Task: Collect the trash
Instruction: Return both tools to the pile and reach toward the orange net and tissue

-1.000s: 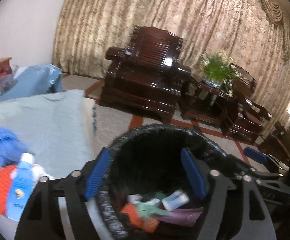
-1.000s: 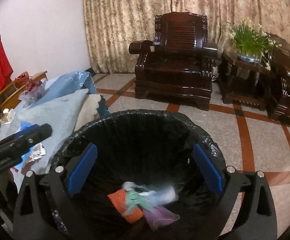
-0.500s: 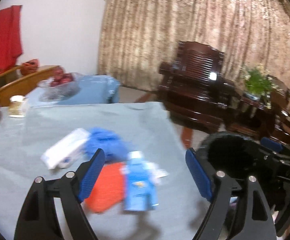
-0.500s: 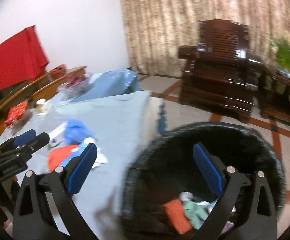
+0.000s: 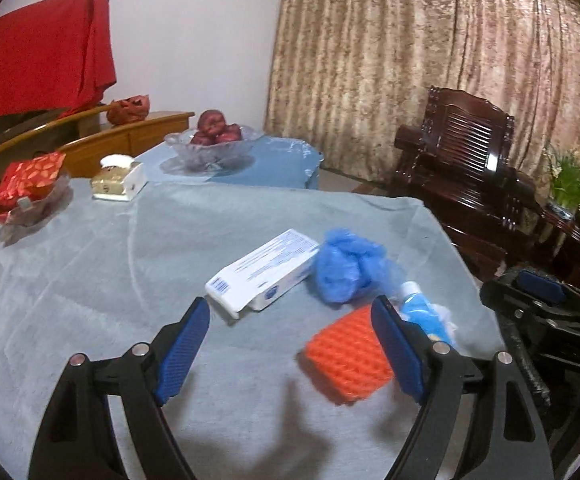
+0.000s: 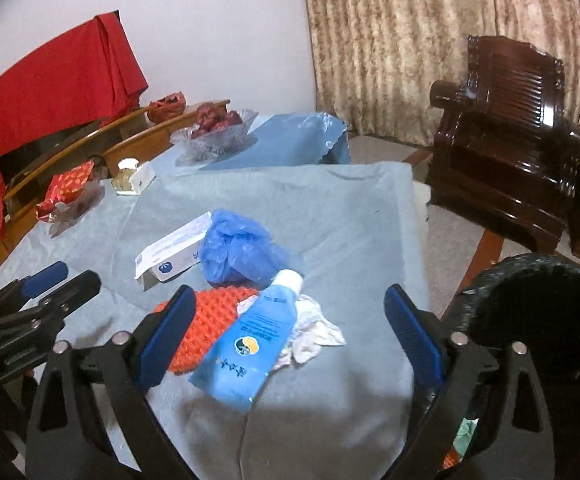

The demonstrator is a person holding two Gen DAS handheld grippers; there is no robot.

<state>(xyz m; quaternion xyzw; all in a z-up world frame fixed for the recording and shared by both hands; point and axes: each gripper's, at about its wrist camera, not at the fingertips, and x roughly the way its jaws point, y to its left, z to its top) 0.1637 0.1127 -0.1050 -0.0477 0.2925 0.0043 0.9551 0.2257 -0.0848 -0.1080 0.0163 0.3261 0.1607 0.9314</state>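
On the grey-blue tablecloth (image 5: 90, 264) lie a white box (image 5: 262, 276), a crumpled blue bag (image 5: 346, 268), an orange knitted pad (image 5: 346, 356) and a blue tube (image 5: 422, 312). My left gripper (image 5: 290, 320) hovers open over the cloth, box ahead, orange pad by its right finger. My right gripper (image 6: 290, 300) hangs over the blue tube (image 6: 250, 348), its jaws closing; the tube lies between them, untouched. Under the tube sit the orange pad (image 6: 210, 320) and a white tissue (image 6: 314, 328). The black-lined bin (image 6: 538, 312) stands right of the table.
At the table's far side stand a glass fruit bowl (image 5: 214, 140), a gold and white tissue box (image 5: 118, 180) and a dish of red packets (image 5: 30, 188). A dark wooden armchair (image 5: 470, 168) and a potted plant (image 5: 570, 184) stand beyond the table's right edge.
Both grippers have swung left, away from the bin's mouth and over the table. The trash on the cloth now lies just in front of them.
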